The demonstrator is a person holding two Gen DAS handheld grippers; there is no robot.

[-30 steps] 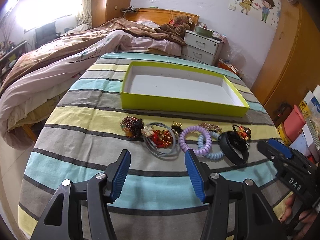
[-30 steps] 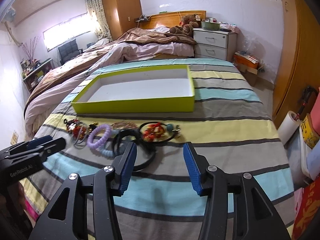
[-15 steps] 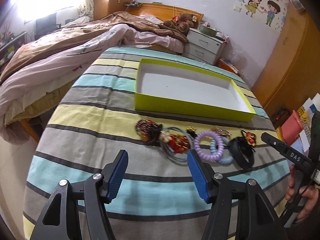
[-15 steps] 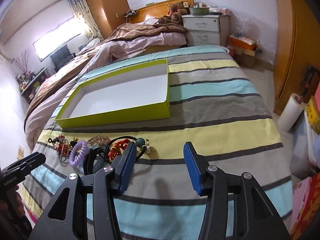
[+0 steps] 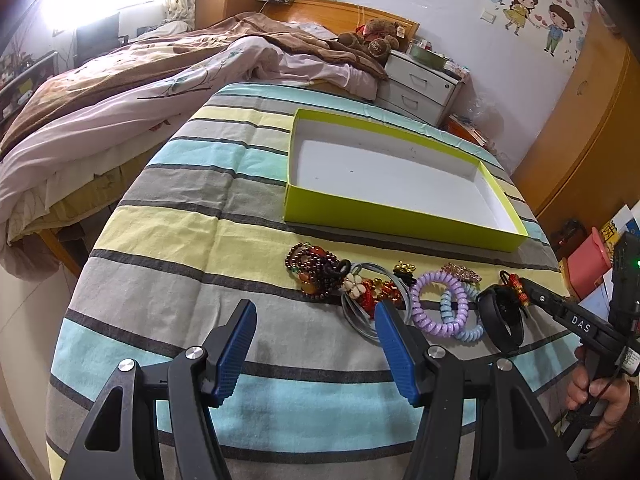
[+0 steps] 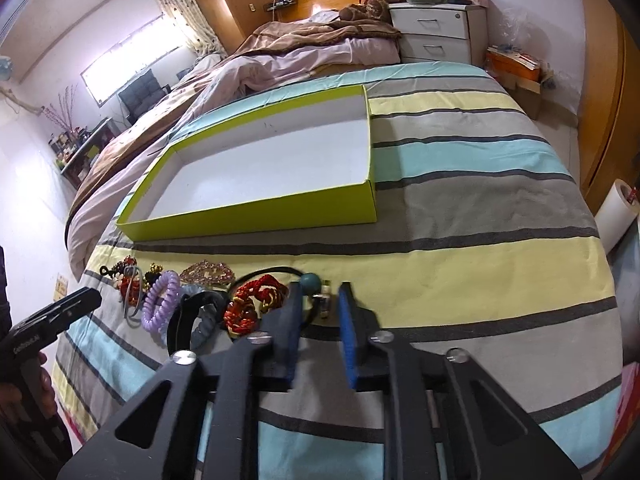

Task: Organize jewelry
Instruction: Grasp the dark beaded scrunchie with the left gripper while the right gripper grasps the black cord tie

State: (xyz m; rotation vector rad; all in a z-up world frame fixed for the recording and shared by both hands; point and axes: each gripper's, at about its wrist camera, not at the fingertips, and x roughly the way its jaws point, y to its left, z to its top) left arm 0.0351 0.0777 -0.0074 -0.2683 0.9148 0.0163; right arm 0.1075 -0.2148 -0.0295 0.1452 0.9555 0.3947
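A row of jewelry lies on the striped cloth in front of an empty lime-green box: a dark bead bracelet, a red charm on grey cord, a purple coil band, a blue coil band, a black band. My left gripper is open above the cloth, just short of the red charm. My right gripper has narrowed its jaws around a teal bead and small charm on a black cord beside a red knot; a gap still shows.
The striped cloth covers a table or bed end with edges falling off left and right. A bed with rumpled blankets lies beyond. A white nightstand, a wooden wardrobe and a paper roll stand to the right.
My right gripper moved forward and down to the teal bead end of the row and its jaws closed in from wide open. My left gripper shifted left and slightly closer to the jewelry.
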